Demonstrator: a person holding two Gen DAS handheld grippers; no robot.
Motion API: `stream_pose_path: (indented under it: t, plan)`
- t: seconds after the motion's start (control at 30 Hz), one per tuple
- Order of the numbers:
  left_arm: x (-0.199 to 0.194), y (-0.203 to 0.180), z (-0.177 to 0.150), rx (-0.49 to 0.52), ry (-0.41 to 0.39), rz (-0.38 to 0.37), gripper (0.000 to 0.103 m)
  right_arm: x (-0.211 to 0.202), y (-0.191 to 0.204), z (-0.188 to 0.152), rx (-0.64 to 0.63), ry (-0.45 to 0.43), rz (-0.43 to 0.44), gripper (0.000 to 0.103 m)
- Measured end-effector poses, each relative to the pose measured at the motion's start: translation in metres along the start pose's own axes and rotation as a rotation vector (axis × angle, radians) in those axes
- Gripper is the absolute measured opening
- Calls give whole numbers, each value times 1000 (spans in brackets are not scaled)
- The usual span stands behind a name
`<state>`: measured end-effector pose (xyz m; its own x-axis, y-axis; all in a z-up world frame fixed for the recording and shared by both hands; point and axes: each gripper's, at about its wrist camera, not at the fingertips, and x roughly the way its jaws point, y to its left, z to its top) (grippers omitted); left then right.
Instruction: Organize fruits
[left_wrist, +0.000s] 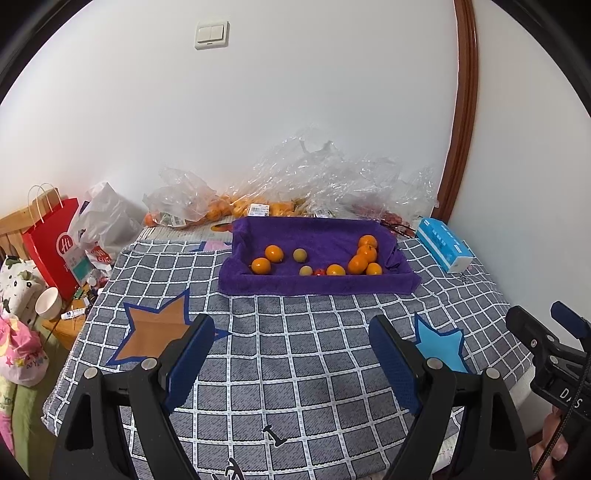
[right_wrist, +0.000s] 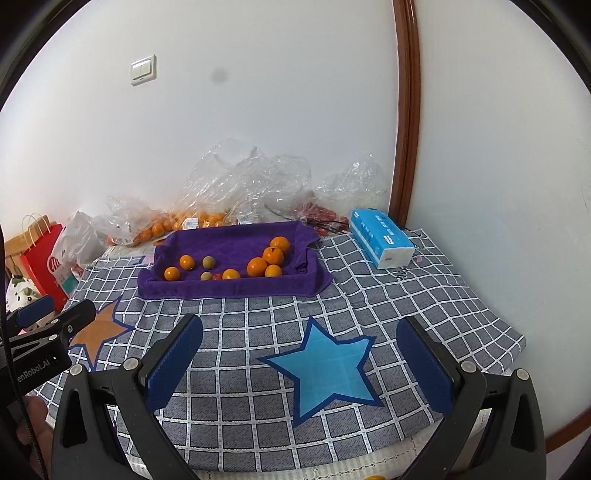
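Lying mixed in the purple towel-lined tray (left_wrist: 317, 286) well ahead of both grippers are oranges (left_wrist: 357, 264), greenish fruits (left_wrist: 299, 254) and a small red one (left_wrist: 319, 272); no sorting is discernible; the left gripper (left_wrist: 291, 354) and right gripper (right_wrist: 299, 358) are held released, nothing grasped; both stars are seen bare.

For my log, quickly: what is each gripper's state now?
Left gripper: open, holding nothing.
Right gripper: open, holding nothing.

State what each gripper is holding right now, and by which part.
Nothing is held. The left gripper and right gripper both have their jaws spread open over the checked tablecloth, short of the purple towel-lined tray.
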<state>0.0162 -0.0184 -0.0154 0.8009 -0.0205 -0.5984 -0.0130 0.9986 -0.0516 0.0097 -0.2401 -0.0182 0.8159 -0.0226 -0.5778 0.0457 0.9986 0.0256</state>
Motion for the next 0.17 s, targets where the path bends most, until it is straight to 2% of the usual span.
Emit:
stream_pose_path:
  t: [0.17]
  plan:
    - [-1,-3,0,24,-1,9,85,0,0,0,1,0,2,103]
